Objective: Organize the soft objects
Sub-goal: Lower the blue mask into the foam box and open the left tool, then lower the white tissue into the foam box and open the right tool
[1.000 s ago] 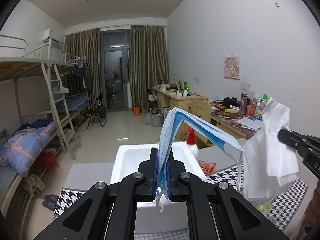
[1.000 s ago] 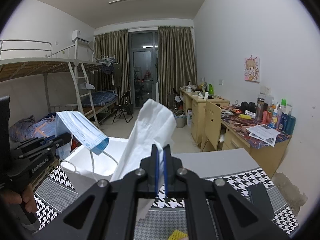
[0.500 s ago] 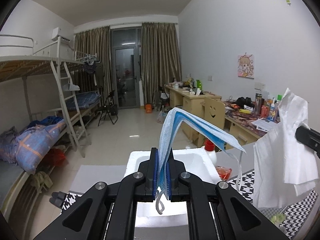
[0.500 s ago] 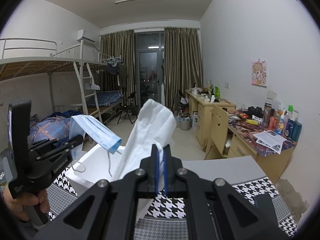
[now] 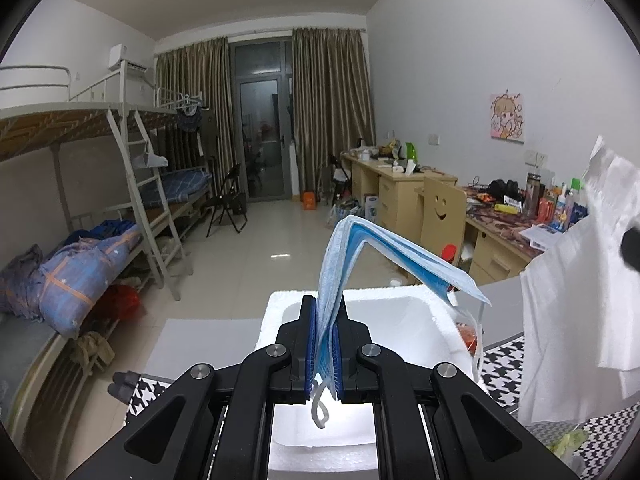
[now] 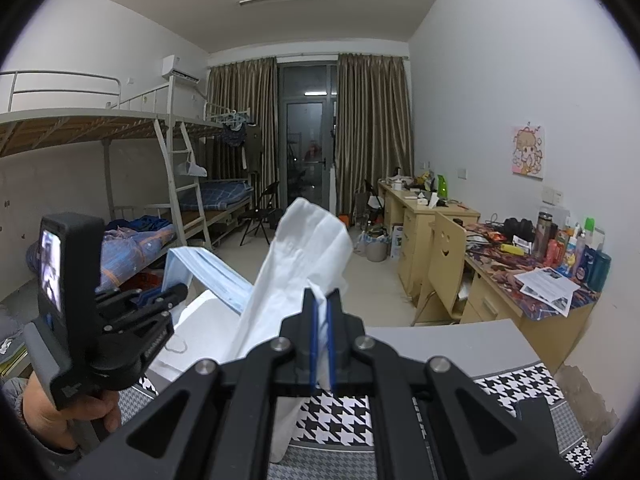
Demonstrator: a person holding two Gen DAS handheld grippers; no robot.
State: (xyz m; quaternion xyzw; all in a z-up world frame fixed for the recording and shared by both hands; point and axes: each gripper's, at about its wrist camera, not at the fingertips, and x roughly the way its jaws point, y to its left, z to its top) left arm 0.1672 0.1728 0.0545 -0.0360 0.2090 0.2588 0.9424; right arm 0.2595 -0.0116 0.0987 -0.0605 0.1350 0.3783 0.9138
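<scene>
Left gripper (image 5: pixel 325 350) is pinching a folded blue surgical mask (image 5: pixel 372 248), dangling it above the white foam box (image 5: pixel 400 312). Right gripper (image 6: pixel 321 344) is clamping a crumpled white tissue sheet (image 6: pixel 298 264) over the black-and-white houndstooth tablecloth (image 6: pixel 516 380), just beside the box.

Left hand-held gripper (image 5: pixel 325 350): matte black plastic body, two straight fingers (image 5: pixel 307 344) with ribbed blue pads on the inner faces. Angled black linkage bars spread toward the lower corners of the frame, each pivot fitted with a round silver screw.

Right hand-held gripper (image 6: pixel 321 342): same black construction, thin blue pads, four silver pivot screws in a row across the lower centre.

At the left of the right wrist view, the left unit carries a black box with a small lit screen, plus faint white lettering on its side. The bare-skinned hand (image 6: pixel 60 416) shows a dark grey sleeve cuff.
</scene>
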